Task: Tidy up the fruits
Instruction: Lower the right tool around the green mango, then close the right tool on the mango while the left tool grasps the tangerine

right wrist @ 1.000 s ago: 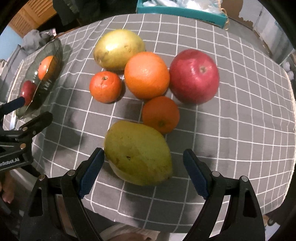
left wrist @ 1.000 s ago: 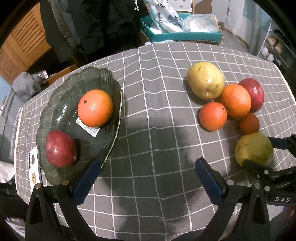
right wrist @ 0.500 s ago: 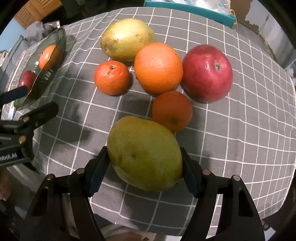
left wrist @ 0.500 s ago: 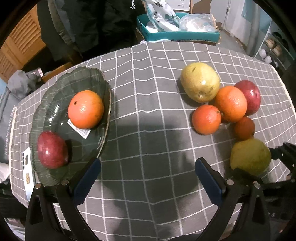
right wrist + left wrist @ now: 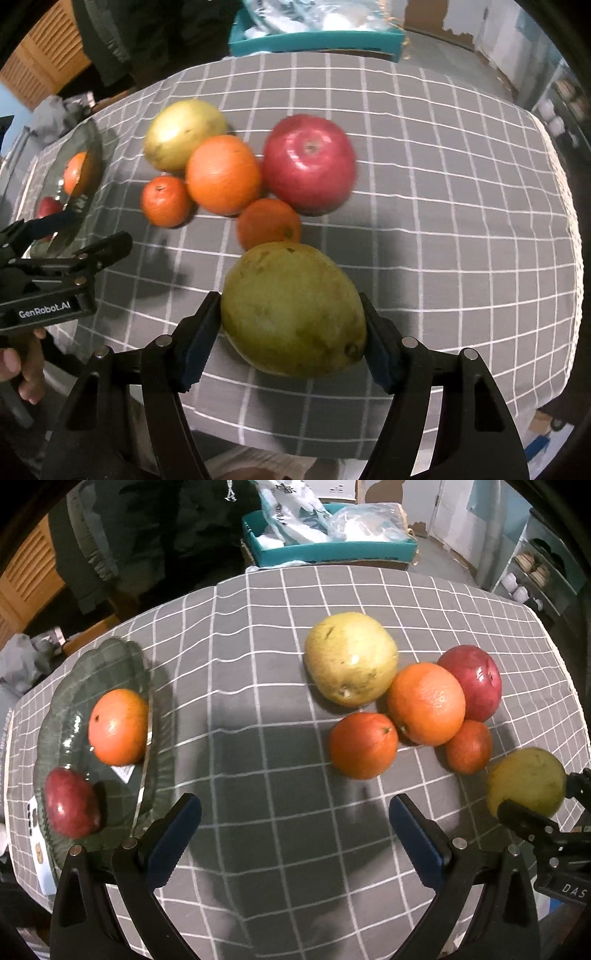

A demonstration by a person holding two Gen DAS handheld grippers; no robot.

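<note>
Grey checked tablecloth (image 5: 258, 701); teal box (image 5: 332, 550), white shelves (image 5: 532, 576) behind.

"GenRobot.AI" is printed in white on the left hand-held gripper (image 5: 99, 247); "DAS" is read on the right hand-held gripper (image 5: 535, 808).

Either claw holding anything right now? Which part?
Right claw is clamped on the green mango, pads pressing its two opposite sides across the middle. Left claw is open with nothing between its pads.
</note>
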